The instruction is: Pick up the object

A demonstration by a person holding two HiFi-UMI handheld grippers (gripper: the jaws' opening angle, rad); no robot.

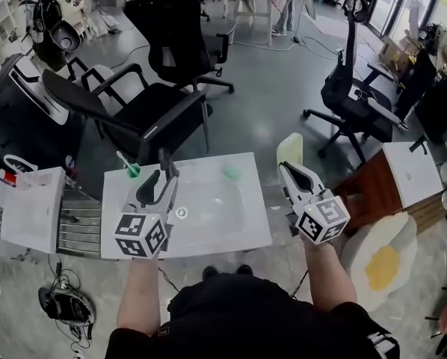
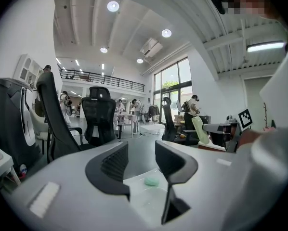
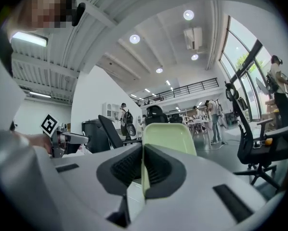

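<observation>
A white basin top point(image 1: 238, 234) with a drain point(image 1: 181, 212) lies below me. A small mint-green lump point(image 1: 231, 172) rests at its far right part; in the left gripper view the same lump point(image 2: 151, 181) shows beyond and below the jaws. My left gripper point(image 1: 166, 173) hovers over the basin's left half, open point(image 2: 141, 162), with nothing between its pads. My right gripper point(image 1: 287, 169) is off the basin's right edge, shut point(image 3: 143, 165) on the edge of a pale green flat tray point(image 3: 168, 136), which stands up past the fingertips point(image 1: 289, 148).
A small green item with a white stick point(image 1: 130, 169) sits at the basin's far left corner. Black office chairs point(image 1: 156, 103) point(image 1: 358, 96) stand beyond. A white cabinet point(image 1: 33, 208) and metal rack point(image 1: 80, 223) are at left. At right are a white box point(image 1: 410, 172) and an egg-shaped cushion point(image 1: 384, 256).
</observation>
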